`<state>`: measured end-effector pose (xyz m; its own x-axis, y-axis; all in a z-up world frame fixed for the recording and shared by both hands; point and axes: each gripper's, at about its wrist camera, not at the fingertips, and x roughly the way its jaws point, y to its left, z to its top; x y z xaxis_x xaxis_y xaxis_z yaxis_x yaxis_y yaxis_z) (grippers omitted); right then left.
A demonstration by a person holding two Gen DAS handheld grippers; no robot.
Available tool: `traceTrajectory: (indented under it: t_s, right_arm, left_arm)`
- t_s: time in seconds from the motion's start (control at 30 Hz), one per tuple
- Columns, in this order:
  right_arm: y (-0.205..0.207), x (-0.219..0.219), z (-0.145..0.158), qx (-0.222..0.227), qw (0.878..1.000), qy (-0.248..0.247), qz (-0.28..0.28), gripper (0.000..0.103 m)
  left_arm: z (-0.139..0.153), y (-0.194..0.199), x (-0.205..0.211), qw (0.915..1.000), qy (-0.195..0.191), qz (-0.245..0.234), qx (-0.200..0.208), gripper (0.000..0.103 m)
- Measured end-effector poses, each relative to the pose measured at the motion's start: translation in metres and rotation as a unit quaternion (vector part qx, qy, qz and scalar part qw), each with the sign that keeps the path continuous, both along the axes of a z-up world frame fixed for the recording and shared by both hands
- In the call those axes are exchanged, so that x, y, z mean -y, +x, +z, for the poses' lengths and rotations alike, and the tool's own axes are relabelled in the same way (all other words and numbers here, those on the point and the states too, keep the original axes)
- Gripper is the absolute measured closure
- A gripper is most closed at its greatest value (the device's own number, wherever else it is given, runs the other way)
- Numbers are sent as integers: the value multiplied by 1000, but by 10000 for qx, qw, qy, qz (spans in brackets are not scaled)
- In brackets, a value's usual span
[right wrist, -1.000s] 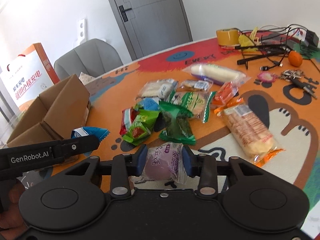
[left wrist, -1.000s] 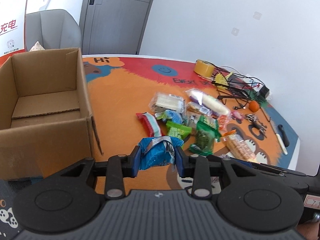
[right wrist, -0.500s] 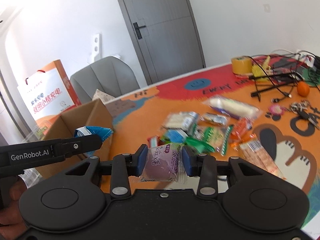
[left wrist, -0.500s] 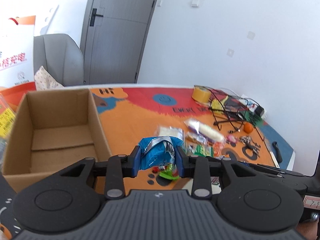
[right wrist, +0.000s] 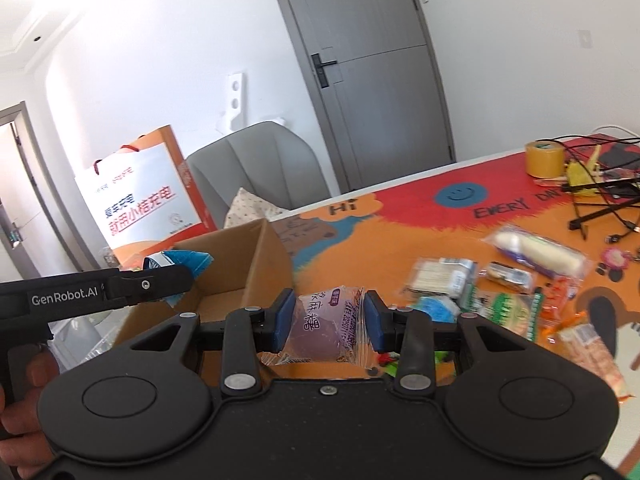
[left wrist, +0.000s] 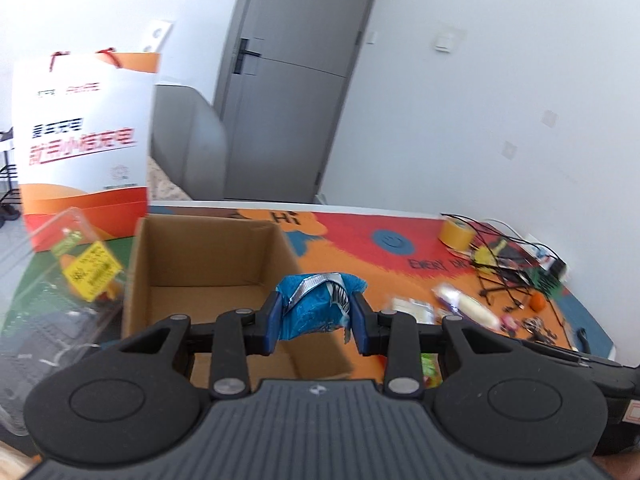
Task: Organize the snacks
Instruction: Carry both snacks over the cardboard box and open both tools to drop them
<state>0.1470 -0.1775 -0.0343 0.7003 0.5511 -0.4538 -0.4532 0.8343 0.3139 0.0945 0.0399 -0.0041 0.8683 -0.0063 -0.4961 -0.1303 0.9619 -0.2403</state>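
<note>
Two grippers loaded, both clamped on snack packets. Left gripper (left wrist: 316,320) pinching a crumpled blue packet (left wrist: 316,304) between its blue pads, low centre of the left wrist view, held in front of the open cardboard box (left wrist: 208,256), which sits centre-left; box interior looks bare as far as visible. Same left gripper seen from the side at mid-left of the right wrist view (right wrist: 176,276), blue packet (right wrist: 188,260) poking out over the box (right wrist: 256,260). Right gripper (right wrist: 328,320) closed on a clear-wrapped purple snack (right wrist: 324,324) with printed characters, low centre of the right wrist view, raised off the tabletop (right wrist: 400,216). Remaining snack pile (right wrist: 500,284) lying loose on the orange patterned tabletop, right of centre: long white bar in clear wrap, pale cracker pack, green packets, orange-wrapped items. Same pile blurred at mid-right in the left wrist view (left wrist: 452,304). Yellow tape roll (right wrist: 544,158) and black cables (right wrist: 600,200) at upper right. White-and-orange paper bag (right wrist: 140,200) and grey chair (right wrist: 256,168) behind the box, left of centre. Clear plastic container with yellow label (left wrist: 80,272) at left edge of the left wrist view, just beside the box. Hand (right wrist: 24,400) gripping the left tool handle, lower-left corner.
</note>
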Motion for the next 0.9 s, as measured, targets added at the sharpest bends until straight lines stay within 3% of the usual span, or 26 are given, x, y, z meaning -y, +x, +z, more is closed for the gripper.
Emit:
traceTrajectory:
  t_s: [0.37,0.83,0.9]
  right_arm:
    - [10,-40,8,79,9995,-19,300,65]
    - [27,-100,10,34,9971,4,755,65]
    - [28,-102,10,-5,9969,81,785,60]
  left_arm:
    - [-19,-1,-40,9982,-57,562,-204,64]
    - [-29,-11,-76,9954,-461,787,-285,52]
    - [-29,-12,-76,9955,-507,753,-286,50]
